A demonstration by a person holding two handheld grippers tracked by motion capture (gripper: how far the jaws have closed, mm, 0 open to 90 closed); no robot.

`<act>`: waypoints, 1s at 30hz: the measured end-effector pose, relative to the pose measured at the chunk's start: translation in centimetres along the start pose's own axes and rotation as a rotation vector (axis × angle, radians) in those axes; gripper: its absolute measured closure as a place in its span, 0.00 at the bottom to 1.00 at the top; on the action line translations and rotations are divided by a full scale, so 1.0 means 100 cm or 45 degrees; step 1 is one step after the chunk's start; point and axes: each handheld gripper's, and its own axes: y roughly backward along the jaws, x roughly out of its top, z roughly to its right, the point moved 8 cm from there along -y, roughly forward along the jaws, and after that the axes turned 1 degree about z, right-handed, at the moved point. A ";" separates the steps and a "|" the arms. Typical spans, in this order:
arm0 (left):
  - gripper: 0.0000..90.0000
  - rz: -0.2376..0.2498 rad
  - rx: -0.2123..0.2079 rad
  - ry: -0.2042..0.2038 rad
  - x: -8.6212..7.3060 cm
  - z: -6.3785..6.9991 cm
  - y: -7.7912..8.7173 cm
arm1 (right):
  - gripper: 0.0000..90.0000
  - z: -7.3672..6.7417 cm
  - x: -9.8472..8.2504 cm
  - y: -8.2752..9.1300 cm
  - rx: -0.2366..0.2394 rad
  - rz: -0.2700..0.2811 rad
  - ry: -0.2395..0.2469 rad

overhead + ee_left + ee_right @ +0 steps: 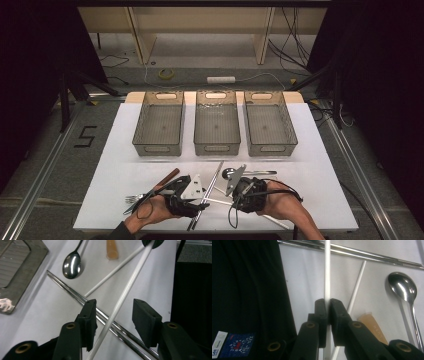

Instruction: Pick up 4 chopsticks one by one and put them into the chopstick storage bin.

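My right gripper (328,302) is shut on a white chopstick (327,270), which runs straight up from its pads. That same white chopstick (130,285) passes between the jaws of my left gripper (113,307). The left jaws stand apart on either side of it, and neither pad presses on it. A pair of metal chopsticks (67,288) lies on the table under the white one and crosses the same gap. In the high view both grippers, left (192,196) and right (240,194), are near the table's front edge and point at each other.
A second white chopstick (112,272), a metal spoon (71,263) and a tan handle (111,250) lie beyond the jaws. A fork (134,199) sits at the front left. Three grey mesh bins (159,148) (216,148) (272,148) stand in a row at the back of the white table (320,165).
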 end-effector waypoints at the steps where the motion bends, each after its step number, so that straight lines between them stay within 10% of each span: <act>1: 0.62 -0.003 -0.004 -0.008 0.000 0.001 -0.001 | 0.94 0.000 0.000 0.000 0.001 0.001 0.007; 25: 0.92 -0.083 -0.159 -0.201 -0.004 0.022 0.000 | 0.93 -0.008 -0.001 0.002 0.052 -0.001 0.152; 30: 0.94 -0.103 -0.146 -0.173 -0.007 0.018 0.000 | 0.78 0.005 0.003 0.008 -0.003 0.106 0.067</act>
